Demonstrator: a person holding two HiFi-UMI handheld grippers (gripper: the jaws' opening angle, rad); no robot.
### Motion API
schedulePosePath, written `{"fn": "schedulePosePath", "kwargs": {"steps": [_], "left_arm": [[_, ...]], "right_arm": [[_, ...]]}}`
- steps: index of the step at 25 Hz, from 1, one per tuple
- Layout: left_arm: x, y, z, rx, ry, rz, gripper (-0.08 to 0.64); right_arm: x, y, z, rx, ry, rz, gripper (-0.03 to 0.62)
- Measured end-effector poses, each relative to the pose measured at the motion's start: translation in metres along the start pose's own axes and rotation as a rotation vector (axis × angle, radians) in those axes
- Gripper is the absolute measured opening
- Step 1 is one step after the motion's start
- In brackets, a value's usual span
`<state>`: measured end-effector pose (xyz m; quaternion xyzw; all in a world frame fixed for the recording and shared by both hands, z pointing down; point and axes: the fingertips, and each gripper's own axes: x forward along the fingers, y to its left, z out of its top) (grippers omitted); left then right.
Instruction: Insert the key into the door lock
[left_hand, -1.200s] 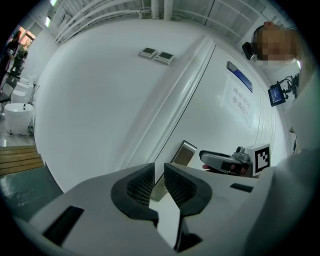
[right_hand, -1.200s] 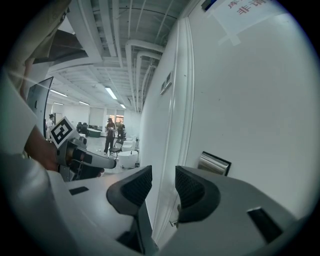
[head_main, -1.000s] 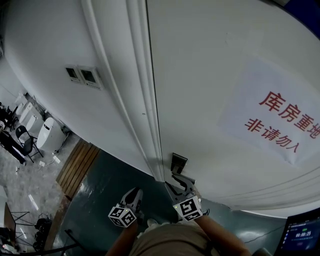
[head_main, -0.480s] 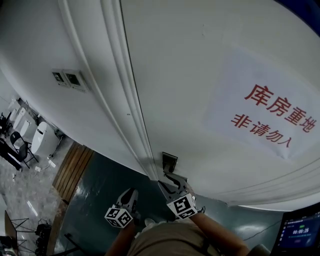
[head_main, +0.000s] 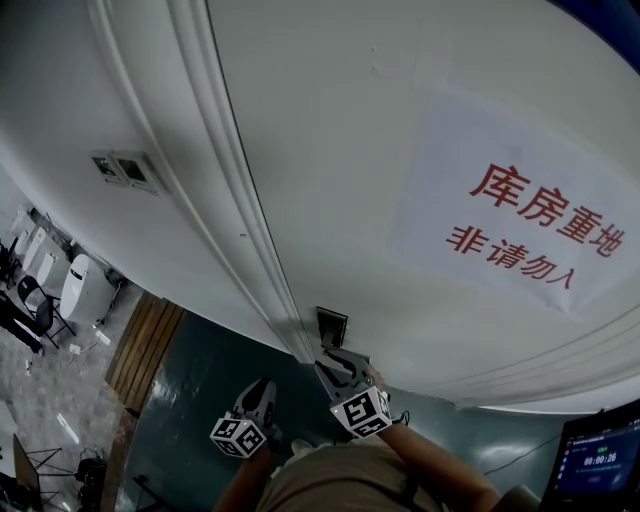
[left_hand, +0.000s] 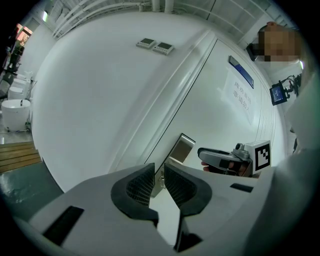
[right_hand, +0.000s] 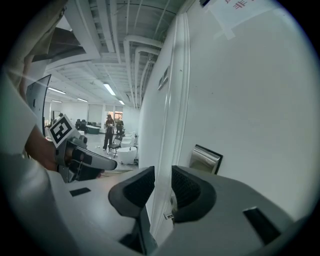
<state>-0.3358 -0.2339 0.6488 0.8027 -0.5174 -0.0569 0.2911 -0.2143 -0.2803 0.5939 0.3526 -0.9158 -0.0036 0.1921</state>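
Door: the big white flat door (head_main: 400, 100) is standing in its white ridged frame (head_main: 225, 200); a white paper sign with red letters (head_main: 520, 225) is sticking on it.
Lock: the shiny silver metal lock plate (left_hand: 182, 148) is sitting at the door's edge, right beside the frame and lower than the sign.
Left claw: the grey left gripper (left_hand: 159, 167) is pointing at the door just under the lock plate; its jaws are standing a little apart, leaving a thin gap; in the head view it is hanging apart from the door.
Right claw: the grey right gripper (right_hand: 163, 169) is reaching closer to the lock plate than the left one; its jaws are standing apart too; the door's edge is showing between them.
Key: a small grey metal bit (left_hand: 160, 183) is showing in the left gap; I cannot tell if it is the key or a part of the door.
Wall: two small white square switches (head_main: 122, 170) are sitting left of the frame.
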Motion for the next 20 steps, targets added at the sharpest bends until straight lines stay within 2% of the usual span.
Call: {"fn": "schedulePosePath", "kwargs": {"steps": [10,16,20], "left_arm": [[0.019,-0.002,-0.017,-0.061,0.042,-0.032,0.049],[0.05,-0.006,-0.038,-0.131,0.082,-0.076,0.06],[0.075,-0.009,-0.049,-0.145,0.118,-0.096,0.075]], "right_arm": [[-0.006,-0.013,-0.006,0.01,0.007,-0.031,0.101],[-0.013,-0.027,-0.01,0.021,0.004,-0.055,0.101],[-0.015,-0.035,-0.01,0.023,0.0,-0.055,0.101]]}}
